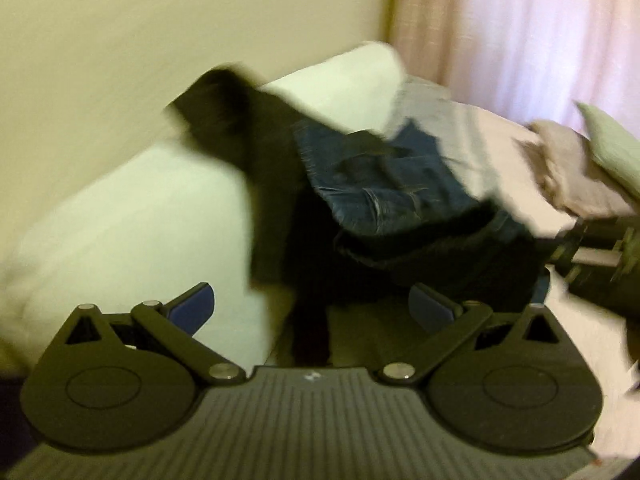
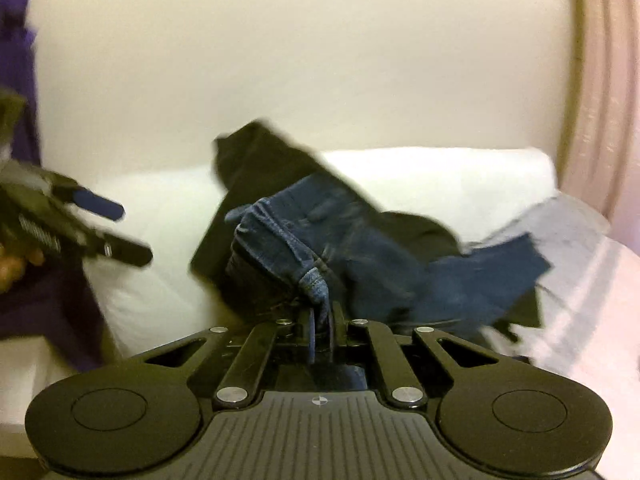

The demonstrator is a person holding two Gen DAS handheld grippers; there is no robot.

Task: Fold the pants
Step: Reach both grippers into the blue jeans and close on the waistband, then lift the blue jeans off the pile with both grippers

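Dark blue jeans (image 2: pixel 340 252) hang bunched in the air over the bed, with black cloth (image 2: pixel 256 168) mixed in behind them. My right gripper (image 2: pixel 320 320) is shut on a belt loop and waistband fold of the jeans. In the left wrist view the jeans (image 1: pixel 384 188) and the black cloth (image 1: pixel 272 184) float ahead of my left gripper (image 1: pixel 316 308), which stands open with nothing between its blue pads (image 1: pixel 196 306). The left gripper (image 2: pixel 100 216) also shows at the left of the right wrist view, apart from the cloth. The right gripper's body (image 1: pixel 592 248) shows at the right edge of the left wrist view. The picture is blurred.
White pillows (image 2: pixel 440 184) lie against a cream wall (image 2: pixel 280 60). A pale pink bedsheet (image 2: pixel 592 300) covers the bed at right. Pink curtains (image 1: pixel 540 20) hang at the far right. Beige and green clothes (image 1: pixel 580 168) are heaped at the right. A purple sleeve (image 2: pixel 48 312) is at left.
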